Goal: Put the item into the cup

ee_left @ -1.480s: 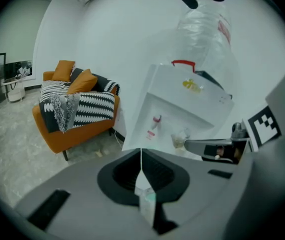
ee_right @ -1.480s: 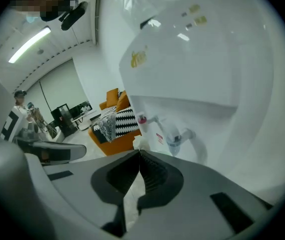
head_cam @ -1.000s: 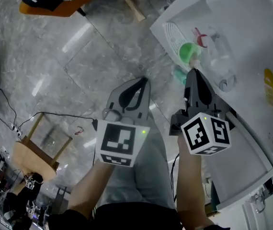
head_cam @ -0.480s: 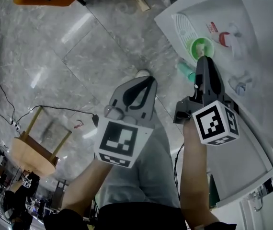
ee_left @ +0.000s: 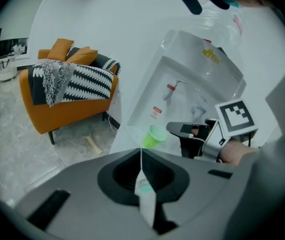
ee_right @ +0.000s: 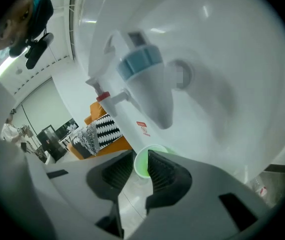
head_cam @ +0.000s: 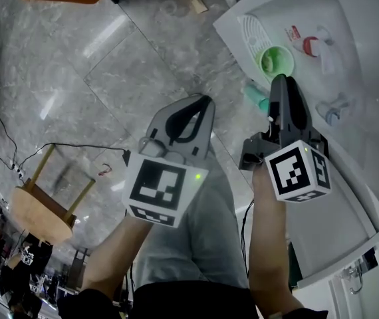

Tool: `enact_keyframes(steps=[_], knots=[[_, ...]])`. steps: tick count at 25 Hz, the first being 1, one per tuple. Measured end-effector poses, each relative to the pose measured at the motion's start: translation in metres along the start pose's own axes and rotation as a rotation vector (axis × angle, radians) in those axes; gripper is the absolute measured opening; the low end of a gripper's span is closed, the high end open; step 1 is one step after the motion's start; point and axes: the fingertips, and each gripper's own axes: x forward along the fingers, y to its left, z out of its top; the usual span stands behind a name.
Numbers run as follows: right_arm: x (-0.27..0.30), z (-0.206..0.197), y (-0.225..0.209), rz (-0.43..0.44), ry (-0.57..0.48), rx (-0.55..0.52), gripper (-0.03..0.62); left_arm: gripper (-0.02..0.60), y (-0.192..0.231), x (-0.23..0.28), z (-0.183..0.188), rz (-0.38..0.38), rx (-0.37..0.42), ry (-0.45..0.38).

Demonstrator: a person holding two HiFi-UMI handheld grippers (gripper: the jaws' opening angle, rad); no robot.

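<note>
Nearest, the left gripper (ee_left: 141,153) has its fingers pressed together on the small white paper packet with a teal print (ee_left: 146,196), which hangs below the pinch. In the head view this gripper is out over the grey marble floor, well apart from the cup, so the item is picked up but not delivered.

Further on, the right gripper (head_cam: 280,80) reaches to the green plastic cup (head_cam: 276,60). Its fingers are drawn narrow, with the cup's near rim in the slim gap. They appear to pinch the wall and steady it, though I cannot confirm firm contact. The cup sits at the ribbed white drip surface (head_cam: 246,35) of the white water dispenser (head_cam: 356,18), and as far as its mouth shows it looks empty.

By my reading, the task is about halfway: carrying the packet across and dropping it into the cup remain.

Counted: two grippers, one packet, one cup, one dispenser with two taps, the red tap (head_cam: 311,45) and the blue tap (head_cam: 331,115). Beyond them is one orange sofa (ee_left: 67,109).
</note>
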Motion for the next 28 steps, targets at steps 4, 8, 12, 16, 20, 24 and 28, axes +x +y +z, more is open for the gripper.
enact_keyframes(steps=[4,8,12,16,20,24,28], knots=[[-0.026,0.003,0.004,0.005,-0.033,-0.021,0.086,0.014,-0.01,-0.013,-0.003,0.01,0.003,-0.023],[-0.063,-0.005,0.015,0.052,-0.065,-0.016,0.041,0.014,-0.024,-0.035,-0.014,0.02,-0.012,-0.052],[-0.108,-0.014,0.039,0.123,-0.057,-0.02,0.012,0.014,-0.039,-0.077,-0.031,0.013,-0.034,-0.06],[-0.154,0.01,0.068,0.205,-0.096,-0.091,0.011,0.014,-0.043,-0.13,-0.029,0.08,-0.046,-0.113],[-0.218,0.046,0.101,0.214,-0.112,-0.182,0.009,0.014,-0.057,-0.206,-0.014,0.153,-0.086,-0.18],[-0.283,0.087,0.14,0.218,-0.142,-0.317,0.01,0.014,-0.082,-0.265,0.01,0.164,-0.119,-0.285],[-0.336,0.119,0.168,0.128,-0.217,-0.517,0.011,0.014,-0.104,-0.312,0.036,0.128,-0.161,-0.378]])
